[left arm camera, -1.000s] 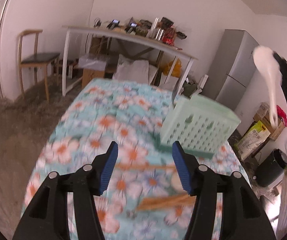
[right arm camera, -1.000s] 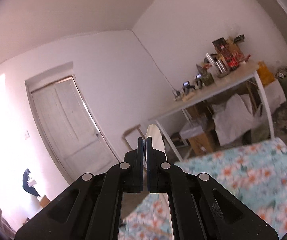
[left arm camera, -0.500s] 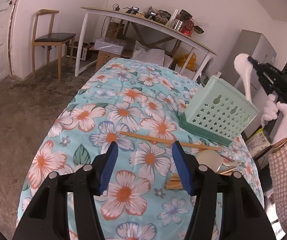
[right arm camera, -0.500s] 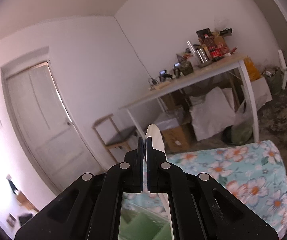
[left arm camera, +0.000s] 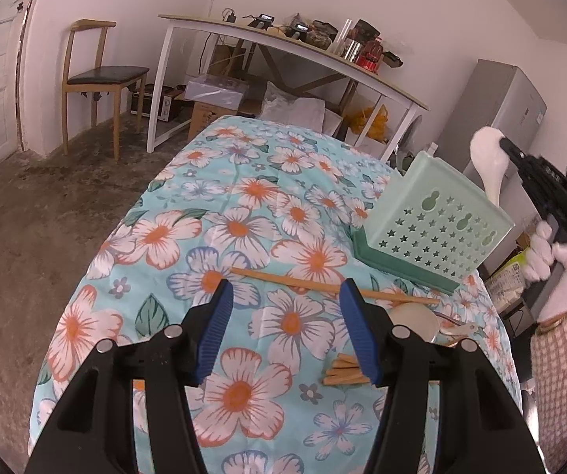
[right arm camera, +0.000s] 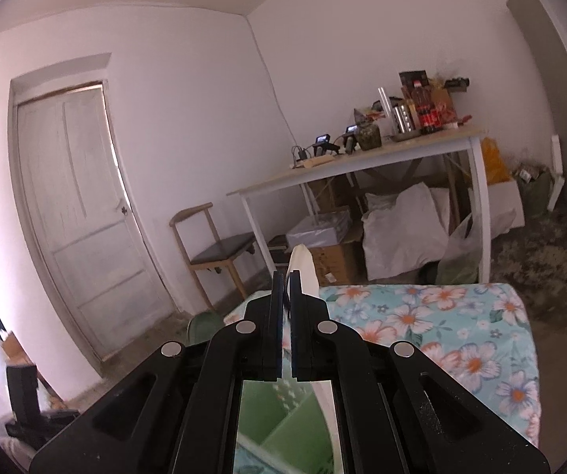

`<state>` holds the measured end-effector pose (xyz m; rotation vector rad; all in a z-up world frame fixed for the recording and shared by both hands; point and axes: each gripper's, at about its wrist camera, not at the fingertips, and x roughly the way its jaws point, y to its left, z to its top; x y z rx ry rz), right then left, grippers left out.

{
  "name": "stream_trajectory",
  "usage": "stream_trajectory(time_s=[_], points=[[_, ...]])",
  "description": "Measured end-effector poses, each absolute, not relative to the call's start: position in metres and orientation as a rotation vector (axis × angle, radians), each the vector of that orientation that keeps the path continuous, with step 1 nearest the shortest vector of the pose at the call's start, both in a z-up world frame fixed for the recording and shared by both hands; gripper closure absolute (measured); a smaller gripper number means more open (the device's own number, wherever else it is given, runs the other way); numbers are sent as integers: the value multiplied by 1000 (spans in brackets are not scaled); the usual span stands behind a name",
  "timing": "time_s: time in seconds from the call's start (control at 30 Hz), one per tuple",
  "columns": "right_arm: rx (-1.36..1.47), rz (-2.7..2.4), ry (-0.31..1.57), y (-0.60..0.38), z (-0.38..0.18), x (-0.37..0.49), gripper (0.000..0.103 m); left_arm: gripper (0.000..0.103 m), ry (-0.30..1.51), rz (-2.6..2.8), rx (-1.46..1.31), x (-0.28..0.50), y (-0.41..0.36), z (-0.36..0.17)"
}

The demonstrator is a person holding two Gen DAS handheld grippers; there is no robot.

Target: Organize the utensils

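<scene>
**Spoon above the basket, most utensils yet to be sorted**

The right gripper [right arm camera: 286, 288] has its fingers pinched tight on a white spoon [left arm camera: 488, 162], whose bowl points upward in the left wrist view and whose handle runs down toward the open top of the pale green basket [left arm camera: 437, 217]. The spoon hangs over the basket's far edge and is not yet inside it, so this utensil counts as lifted but not delivered. From the right wrist view, green basket walls show directly below the fingers, which suggests the drop is lined up.

The left gripper [left arm camera: 283, 331] holds nothing; its blue pads stand wide apart above the floral tablecloth [left arm camera: 243, 197].

Plenty is left. On the cloth in front of the basket lie a long pair of chopsticks [left arm camera: 334, 285], a bundle of short wooden sticks [left arm camera: 342, 373] and a round pale piece [left arm camera: 415, 322] with another spoon [left arm camera: 457, 330] just beside it (partly hidden behind the left gripper's right finger). What the basket already holds cannot be told, since its inside is hidden. On this showing the task looks early to midway.
</scene>
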<state>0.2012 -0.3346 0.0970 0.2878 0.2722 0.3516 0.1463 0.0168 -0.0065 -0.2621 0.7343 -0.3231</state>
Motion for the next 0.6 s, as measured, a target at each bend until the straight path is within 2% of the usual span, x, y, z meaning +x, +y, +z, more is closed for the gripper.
stream_trajectory(time_s=[0.13,0.2,0.23,0.37,0.6], points=[[245,320,272,-331,95,180,95,49,723,-318,-261,143,18,-3],[238,299,280,-331,94,168,72,49,717,-314,-264,140,19,-1],[242,289,280,-332,93,164,67,49,714,-313,-266,139,19,0],[277,256,295,-339,91,136,61,49,702,-313,-271,132,19,5],[306,233,419,-329,81,80,37,49,710,-316,-263,123,14,20]])
